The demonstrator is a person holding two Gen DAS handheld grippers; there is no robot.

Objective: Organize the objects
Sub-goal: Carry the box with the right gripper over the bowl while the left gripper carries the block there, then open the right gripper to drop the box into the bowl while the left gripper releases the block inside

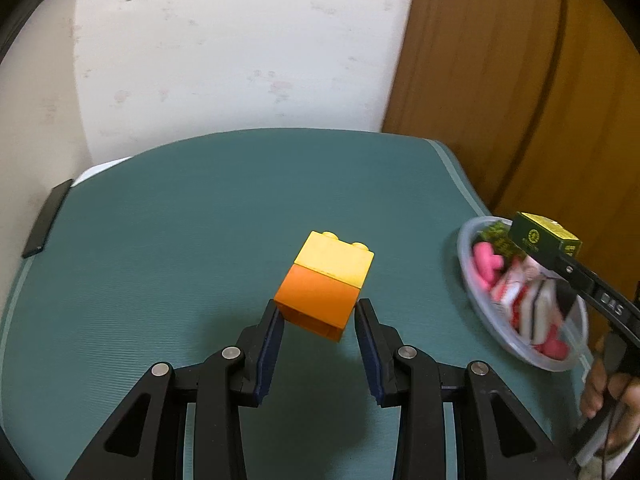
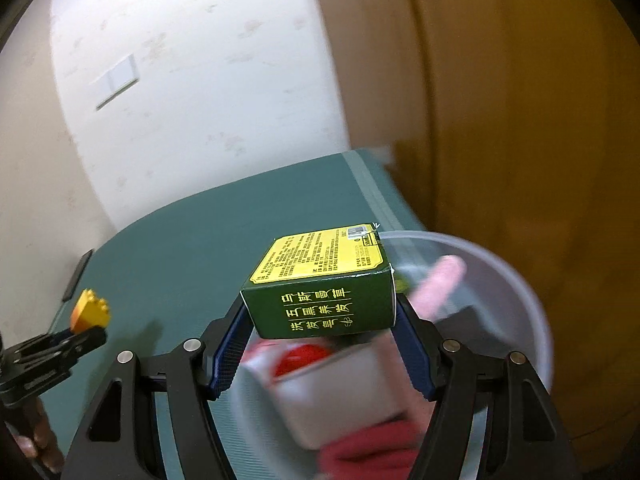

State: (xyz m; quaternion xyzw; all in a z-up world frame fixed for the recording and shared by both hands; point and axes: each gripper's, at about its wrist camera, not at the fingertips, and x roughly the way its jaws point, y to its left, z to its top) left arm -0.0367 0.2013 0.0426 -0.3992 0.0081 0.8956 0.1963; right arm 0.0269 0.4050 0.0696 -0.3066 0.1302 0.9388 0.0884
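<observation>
Both tools are black plastic. The left gripper (image 1: 318,312) has two angular link arms per side with triangular cut-outs, each joint pinned by a round silver screw (image 1: 233,353). Its fingers (image 1: 272,350) carry dark blue ribbed pads on their inner faces. The right gripper (image 2: 322,320) is built the same way, with blue textured pads (image 2: 226,354) and silver screws at the pivots. Seen from the left wrist view, its side bears pale raised lettering. A thin black cable (image 1: 618,412) runs past the hand (image 1: 608,394).

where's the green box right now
The green box is clamped in the right gripper, held above the clear bowl at the table's right edge.
</observation>
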